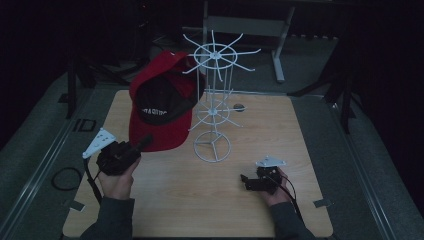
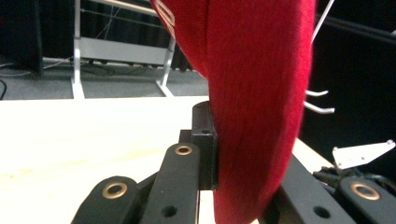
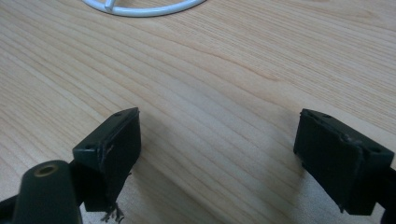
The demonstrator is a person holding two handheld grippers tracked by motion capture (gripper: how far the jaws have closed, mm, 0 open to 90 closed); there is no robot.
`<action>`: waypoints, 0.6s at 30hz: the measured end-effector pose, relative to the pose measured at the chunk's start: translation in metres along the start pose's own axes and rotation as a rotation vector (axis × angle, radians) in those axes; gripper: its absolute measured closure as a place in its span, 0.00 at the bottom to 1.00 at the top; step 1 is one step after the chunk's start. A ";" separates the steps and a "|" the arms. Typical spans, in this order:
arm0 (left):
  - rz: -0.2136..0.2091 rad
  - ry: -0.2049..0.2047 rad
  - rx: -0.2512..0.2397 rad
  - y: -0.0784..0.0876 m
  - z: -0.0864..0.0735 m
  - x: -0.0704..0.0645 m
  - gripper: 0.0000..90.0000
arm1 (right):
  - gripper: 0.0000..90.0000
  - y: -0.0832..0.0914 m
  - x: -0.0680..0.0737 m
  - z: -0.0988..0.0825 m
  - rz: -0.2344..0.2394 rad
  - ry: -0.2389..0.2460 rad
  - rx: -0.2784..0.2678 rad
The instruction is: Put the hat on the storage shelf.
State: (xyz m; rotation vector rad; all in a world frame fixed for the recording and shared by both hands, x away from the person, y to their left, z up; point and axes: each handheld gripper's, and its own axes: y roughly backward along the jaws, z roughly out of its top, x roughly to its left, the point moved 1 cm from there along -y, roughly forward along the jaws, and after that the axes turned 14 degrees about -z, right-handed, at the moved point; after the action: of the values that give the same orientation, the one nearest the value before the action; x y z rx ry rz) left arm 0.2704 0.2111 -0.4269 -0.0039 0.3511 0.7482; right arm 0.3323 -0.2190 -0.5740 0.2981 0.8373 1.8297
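High view: left gripper [image 1: 145, 142] has its fingers clamped on the brim of the red cap [image 1: 162, 102], near the left edge of the surface [image 1: 270, 150]; the cap's crown leans up against the white wire rack [image 1: 214, 102], at the height of the rack's top ring of hooks. Left gripper view confirms the grip: red fabric pinched tight between the black fingers [image 2: 205, 144]. Right gripper [image 1: 246, 181] rests low near the front right of the surface, fingers wide apart with nothing between them, bare wood below in the right gripper view. Judged step: cap held at the rack, either being hung or being taken off; cannot tell whether the crown is caught on a hook. Next move likely calls for lifting the brim so the crown clears or seats on a prong, without tipping the light rack. Room: open wood front and right of the rack base; hooks splay outward all round, so snag risk is high close in.
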 end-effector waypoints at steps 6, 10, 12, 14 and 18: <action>0.002 0.002 0.021 -0.001 -0.008 0.002 0.92 | 0.16 0.000 0.000 0.000 0.000 0.002 0.000; -0.008 0.006 0.027 -0.001 -0.011 0.004 0.83 | 0.16 0.000 0.000 0.000 0.000 0.002 -0.001; -0.017 0.016 0.016 0.000 -0.011 0.005 0.77 | 0.16 0.000 0.000 0.000 0.000 0.002 -0.001; -0.010 0.017 0.008 0.001 -0.010 0.006 0.71 | 0.16 0.000 0.000 0.000 0.000 0.002 -0.001; 0.010 0.015 0.010 0.004 -0.009 0.007 0.63 | 0.16 0.000 0.000 0.000 0.000 0.003 -0.001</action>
State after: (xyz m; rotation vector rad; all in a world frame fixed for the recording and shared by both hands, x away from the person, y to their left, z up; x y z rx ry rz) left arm 0.2698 0.2175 -0.4375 0.0014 0.3690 0.7572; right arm 0.3324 -0.2191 -0.5741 0.2949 0.8379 1.8307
